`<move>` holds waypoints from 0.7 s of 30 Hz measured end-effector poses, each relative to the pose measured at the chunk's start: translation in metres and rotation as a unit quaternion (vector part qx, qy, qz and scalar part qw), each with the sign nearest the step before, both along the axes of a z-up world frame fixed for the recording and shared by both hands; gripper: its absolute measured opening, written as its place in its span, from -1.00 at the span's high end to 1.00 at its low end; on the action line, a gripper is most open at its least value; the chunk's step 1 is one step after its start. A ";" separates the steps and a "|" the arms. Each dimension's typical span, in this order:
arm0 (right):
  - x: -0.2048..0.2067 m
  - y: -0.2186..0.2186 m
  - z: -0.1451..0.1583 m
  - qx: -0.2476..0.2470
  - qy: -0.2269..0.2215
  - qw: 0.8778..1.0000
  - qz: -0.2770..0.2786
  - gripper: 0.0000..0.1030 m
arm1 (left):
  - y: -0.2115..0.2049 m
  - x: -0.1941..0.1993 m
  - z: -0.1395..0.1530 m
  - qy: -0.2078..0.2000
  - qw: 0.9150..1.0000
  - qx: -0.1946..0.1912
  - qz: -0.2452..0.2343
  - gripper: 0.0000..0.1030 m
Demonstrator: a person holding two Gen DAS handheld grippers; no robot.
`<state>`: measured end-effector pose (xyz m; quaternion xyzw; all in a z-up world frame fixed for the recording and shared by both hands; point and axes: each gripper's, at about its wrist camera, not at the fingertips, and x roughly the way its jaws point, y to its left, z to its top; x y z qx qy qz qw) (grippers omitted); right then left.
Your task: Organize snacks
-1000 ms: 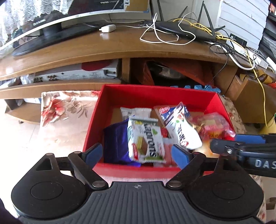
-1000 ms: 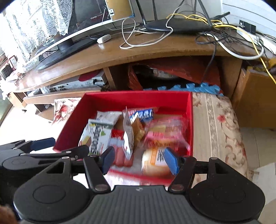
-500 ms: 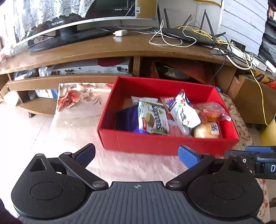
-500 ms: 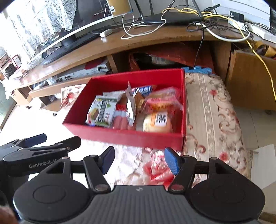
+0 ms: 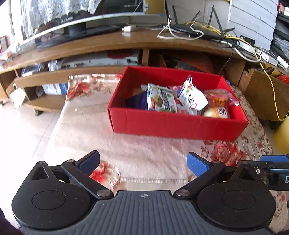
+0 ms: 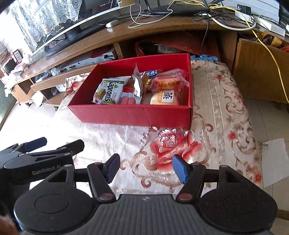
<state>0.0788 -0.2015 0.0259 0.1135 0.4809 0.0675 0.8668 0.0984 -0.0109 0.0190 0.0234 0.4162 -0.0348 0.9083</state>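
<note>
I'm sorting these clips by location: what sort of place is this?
Most likely a home living room: a flat-screen television stands on a long wooden media console, a black router with antennas trails cables, and the red cardboard snack box rests on a floral cloth.

The box [image 6: 137, 113] is bright red inside and out. It sits on a cloth [image 6: 222, 115] of pale cream and pink, patterned with red roses and brownish scrolls. In the box, a wafer pack [image 6: 107, 93] is white and green with dark lettering, a bun wrapper [image 6: 165, 98] is clear with a yellow-and-white label in black characters, a cake pack [image 6: 168, 82] is pink and orange, and a pouch [image 5: 138, 100] is deep purple. Both the left claw [image 5: 143, 162] and the right claw [image 6: 145, 169] are black with blue finger pads. The TV stand [image 5: 126, 41] is warm brown wood, strung with white, black and yellow cables [image 6: 267, 45]. White lace [image 6: 45, 14] hangs by the black screen.
</note>
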 end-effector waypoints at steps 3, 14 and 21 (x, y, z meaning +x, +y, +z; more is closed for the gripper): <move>-0.003 0.001 -0.003 -0.002 0.005 1.000 0.000 -0.19 | 0.001 -0.004 -0.003 0.007 1.000 -0.002 0.003 -1.00; -0.011 0.006 -0.010 -0.007 0.016 1.000 0.002 -0.19 | -0.002 -0.017 -0.010 0.017 1.000 -0.006 0.000 -1.00; -0.017 0.006 -0.011 -0.006 0.018 1.000 0.001 -0.20 | -0.006 -0.023 -0.010 0.016 1.000 -0.009 -0.014 -1.00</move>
